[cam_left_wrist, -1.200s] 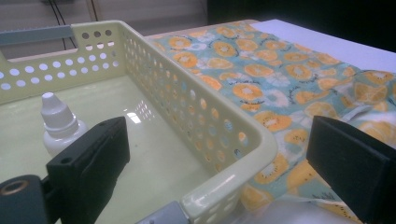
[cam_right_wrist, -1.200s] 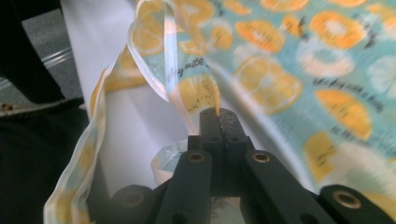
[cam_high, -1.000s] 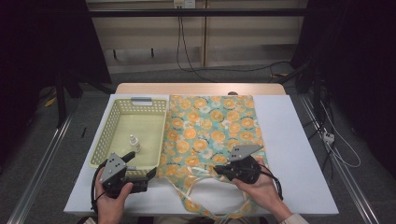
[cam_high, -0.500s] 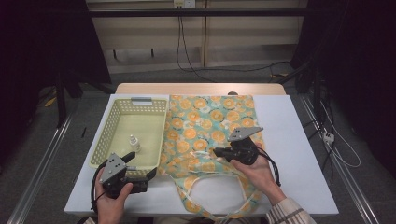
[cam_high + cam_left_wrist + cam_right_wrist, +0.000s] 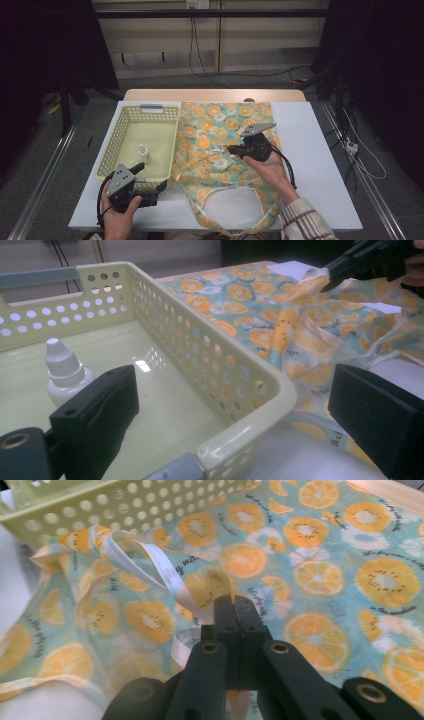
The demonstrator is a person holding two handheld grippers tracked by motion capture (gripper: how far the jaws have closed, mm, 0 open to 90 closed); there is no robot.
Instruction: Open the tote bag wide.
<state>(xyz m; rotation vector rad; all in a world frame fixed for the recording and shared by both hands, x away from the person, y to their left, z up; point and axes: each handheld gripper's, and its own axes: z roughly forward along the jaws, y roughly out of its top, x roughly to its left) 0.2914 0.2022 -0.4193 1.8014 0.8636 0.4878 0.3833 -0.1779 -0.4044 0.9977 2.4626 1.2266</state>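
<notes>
The right gripper (image 5: 234, 150) has its jaws clamped on a fold of the orange-print tote bag (image 5: 227, 130), lifting the cloth into a small ridge (the right gripper view shows fabric and a pale strap pinched between the closed jaws (image 5: 234, 611)). The bag lies flat on the white table (image 5: 320, 165), its handles (image 5: 235, 210) looping toward the near edge. The left gripper (image 5: 161, 187) rests near the table's front, jaws spread wide and holding nothing, at the corner of the yellow perforated basket (image 5: 115, 150). A small white dropper bottle (image 5: 144, 153) stands inside the basket, just beside the bag.
</notes>
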